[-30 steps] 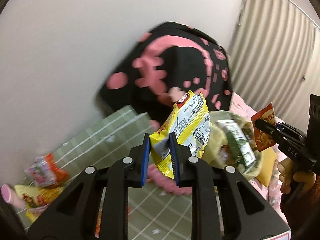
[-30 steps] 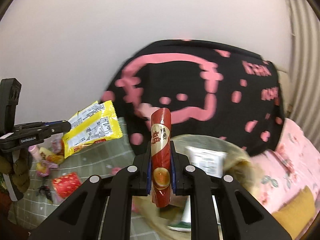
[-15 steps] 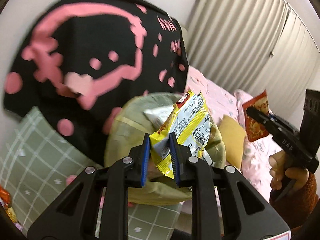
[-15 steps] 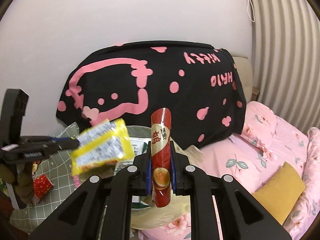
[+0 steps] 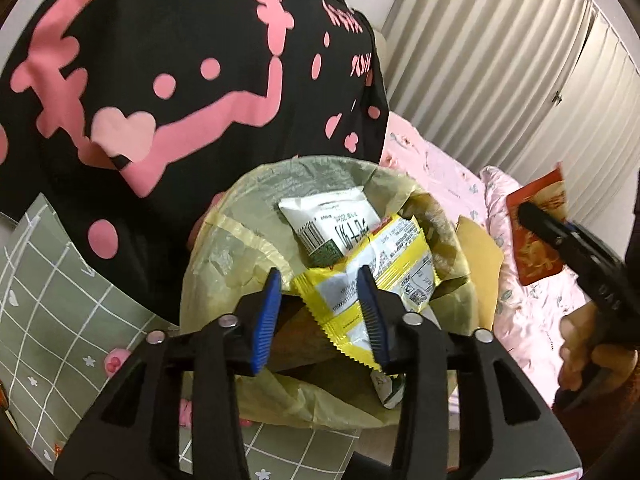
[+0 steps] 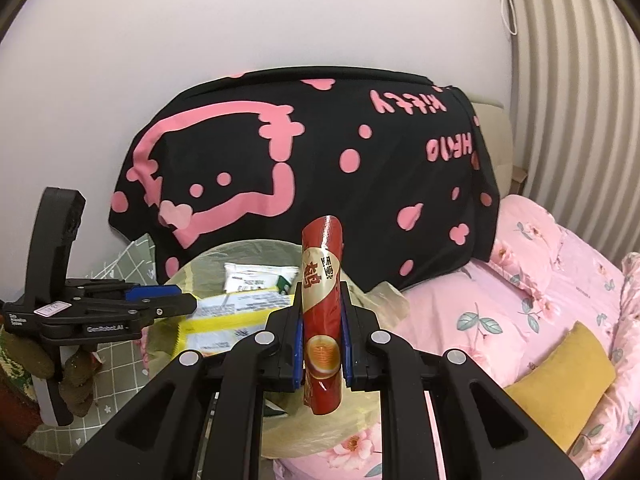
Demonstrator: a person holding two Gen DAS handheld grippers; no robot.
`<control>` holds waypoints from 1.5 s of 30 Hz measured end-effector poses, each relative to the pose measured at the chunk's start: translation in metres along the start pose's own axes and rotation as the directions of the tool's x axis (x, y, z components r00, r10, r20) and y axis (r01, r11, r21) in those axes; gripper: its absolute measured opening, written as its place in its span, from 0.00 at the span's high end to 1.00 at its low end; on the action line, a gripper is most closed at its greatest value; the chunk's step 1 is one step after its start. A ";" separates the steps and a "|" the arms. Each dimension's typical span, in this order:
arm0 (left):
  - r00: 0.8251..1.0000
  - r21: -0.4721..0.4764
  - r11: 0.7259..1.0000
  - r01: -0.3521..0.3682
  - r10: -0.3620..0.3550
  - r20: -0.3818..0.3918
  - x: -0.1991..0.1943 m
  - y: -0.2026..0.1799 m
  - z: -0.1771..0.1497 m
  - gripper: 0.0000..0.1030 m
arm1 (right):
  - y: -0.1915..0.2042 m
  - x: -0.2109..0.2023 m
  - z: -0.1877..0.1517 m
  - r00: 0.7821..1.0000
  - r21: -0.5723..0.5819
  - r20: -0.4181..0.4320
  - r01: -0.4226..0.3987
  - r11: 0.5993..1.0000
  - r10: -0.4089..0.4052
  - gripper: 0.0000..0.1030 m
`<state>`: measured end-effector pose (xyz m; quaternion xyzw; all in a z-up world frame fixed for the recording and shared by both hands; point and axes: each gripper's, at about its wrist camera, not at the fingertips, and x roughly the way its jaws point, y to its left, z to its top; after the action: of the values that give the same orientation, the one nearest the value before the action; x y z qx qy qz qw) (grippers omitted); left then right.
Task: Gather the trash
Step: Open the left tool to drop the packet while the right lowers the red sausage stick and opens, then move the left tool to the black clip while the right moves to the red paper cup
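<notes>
I can't see the bottom of the bin bag (image 5: pixel 224 248); its lower half is cut off behind my left gripper (image 5: pixel 320 312), and the small print on every wrapper is too blurred to read. In the left wrist view I count two wrappers at the bag's mouth: one white wrapper (image 5: pixel 332 220) lying inside against the far wall, and one yellow wrapper (image 5: pixel 384 276) over the opening, nearer to me. My left jaws have just been opening; they stand moderately apart with the yellow wrapper between them, lying against the right pad (image 5: pixel 370 312) while the left pad is clear of it, so nothing is clamped. My right gripper (image 6: pixel 322 340) sits to the right of the bag with its jaws narrow, pinching one red wrapper (image 6: pixel 322 312) that stands upright between the pads. That makes three pieces of trash in sight, plus two grippers, each in a gloved hand (image 6: pixel 24 356). The bag rests on a bed: a pink floral quilt (image 6: pixel 540 280) to its right with one mustard cushion (image 6: pixel 560 384), a green checked sheet (image 5: pixel 60 312) to its left, and a black blanket with pink print (image 6: pixel 320 160) propped behind it against a plain white wall (image 6: pixel 240 20). Pale pleated curtains (image 5: pixel 500 60) hang beyond the quilt.
</notes>
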<state>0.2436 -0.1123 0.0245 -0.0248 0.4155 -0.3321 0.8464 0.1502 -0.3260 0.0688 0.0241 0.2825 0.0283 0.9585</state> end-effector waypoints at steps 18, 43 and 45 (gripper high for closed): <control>0.934 -0.334 0.903 -0.271 0.330 0.134 -0.115 0.126 -0.075 0.53 | 0.052 0.109 -0.040 0.942 0.024 -0.289 -0.171 0.985 0.171 0.86; 0.773 -0.629 0.641 -0.439 0.627 0.099 -0.243 0.228 -0.204 0.51 | 0.132 0.050 -0.009 0.973 -0.083 -0.118 -0.206 0.975 0.196 0.62; 0.757 -0.651 0.606 -0.458 0.649 0.071 -0.253 0.237 -0.219 0.51 | 0.148 0.051 -0.011 0.966 -0.089 -0.121 -0.242 0.966 0.230 0.62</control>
<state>0.1041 0.2709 -0.0204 -0.2085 0.3504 0.1065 0.9069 0.1810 -0.1750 0.0410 0.0068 0.3281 0.1582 0.9313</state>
